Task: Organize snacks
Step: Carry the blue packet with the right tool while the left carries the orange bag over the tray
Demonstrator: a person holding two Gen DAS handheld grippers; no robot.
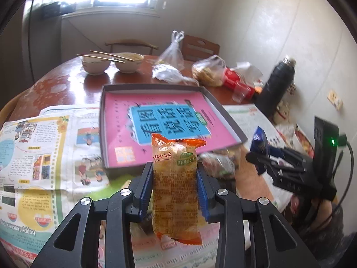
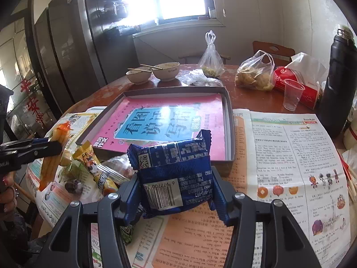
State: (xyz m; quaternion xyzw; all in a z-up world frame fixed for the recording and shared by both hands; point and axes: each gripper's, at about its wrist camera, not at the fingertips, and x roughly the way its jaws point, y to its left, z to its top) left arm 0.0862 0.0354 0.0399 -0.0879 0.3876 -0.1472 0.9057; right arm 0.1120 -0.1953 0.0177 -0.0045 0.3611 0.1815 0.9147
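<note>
i have the left gripper [image 1: 175, 178] clamped on an orange snack [image 1: 176, 178], its blue pads pressing the packet's two long sides so it stands upright between them, clear of the table, with its crimped top over the near edge of the box [image 1: 104, 120]. from the right wrist view that same orange snack [image 2: 54, 154] shows at the far left, pinched in the left gripper [image 2: 52, 148], and a hand [image 2: 7, 192] is partly visible below it. my right gripper [image 2: 175, 185] is closed on a blue snack [image 2: 171, 167], the pads squeezing its sides; the packet is tilted, barcode facing the camera, lifted above the newspaper [image 2: 290, 156]. in the left wrist view i see the blue snack [image 1: 260, 140] off to the right in the right gripper [image 1: 258, 156]. the box is shallow and dark-walled, lined with a pink sheet carrying a blue label, and nothing lies in it. just in front of its near left corner a small pile of loose snacks [image 2: 98, 172] sits on the newspaper, a yellow packet on top. farther back on the table [image 2: 256, 98] are two bowls [image 2: 154, 72] with chopsticks across them, tied plastic bags [image 2: 256, 73], a clear cup [image 2: 292, 93], a red tissue pack [image 2: 305, 89] and a black flask [image 2: 341, 82] at the right edge.
</note>
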